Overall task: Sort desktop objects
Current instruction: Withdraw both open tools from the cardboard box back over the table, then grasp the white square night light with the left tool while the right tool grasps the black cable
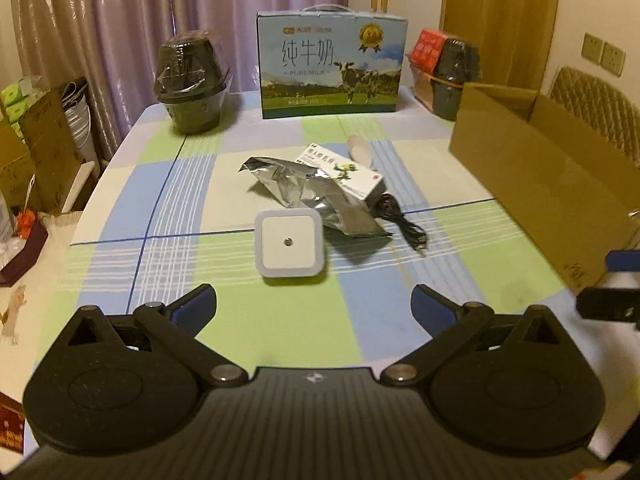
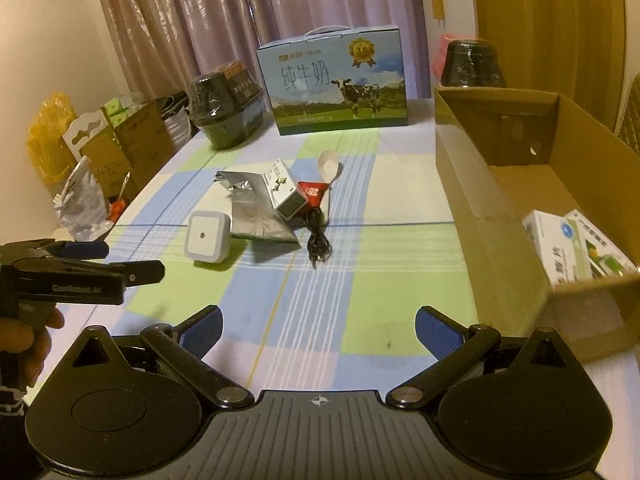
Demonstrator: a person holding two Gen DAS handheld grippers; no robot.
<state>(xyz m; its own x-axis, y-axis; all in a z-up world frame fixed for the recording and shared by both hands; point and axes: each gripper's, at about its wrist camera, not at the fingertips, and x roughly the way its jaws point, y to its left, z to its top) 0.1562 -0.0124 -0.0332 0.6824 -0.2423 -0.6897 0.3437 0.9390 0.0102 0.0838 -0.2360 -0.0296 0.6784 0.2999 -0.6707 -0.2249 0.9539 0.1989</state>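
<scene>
A white square night light (image 1: pixel 289 243) (image 2: pixel 206 237) lies on the checked tablecloth just ahead of my left gripper (image 1: pixel 314 305), which is open and empty. Behind the light lie a crumpled silver foil bag (image 1: pixel 304 190) (image 2: pixel 256 208), a white medicine box (image 1: pixel 347 172) (image 2: pixel 285 192), a coiled black cable (image 1: pixel 404 222) (image 2: pixel 318 240), a white spoon (image 1: pixel 360 149) (image 2: pixel 329 166) and a small red packet (image 2: pixel 313 193). My right gripper (image 2: pixel 318 330) is open and empty over the near tablecloth, left of the open cardboard box (image 2: pixel 472 184) (image 1: pixel 532 168).
A white and green medicine carton (image 2: pixel 580 248) lies in the cardboard box. A blue milk carton (image 1: pixel 330 66) (image 2: pixel 334 84) and wrapped black pots (image 1: pixel 192 84) (image 2: pixel 226 106) stand along the table's far edge. Cartons and bags crowd the floor at the left.
</scene>
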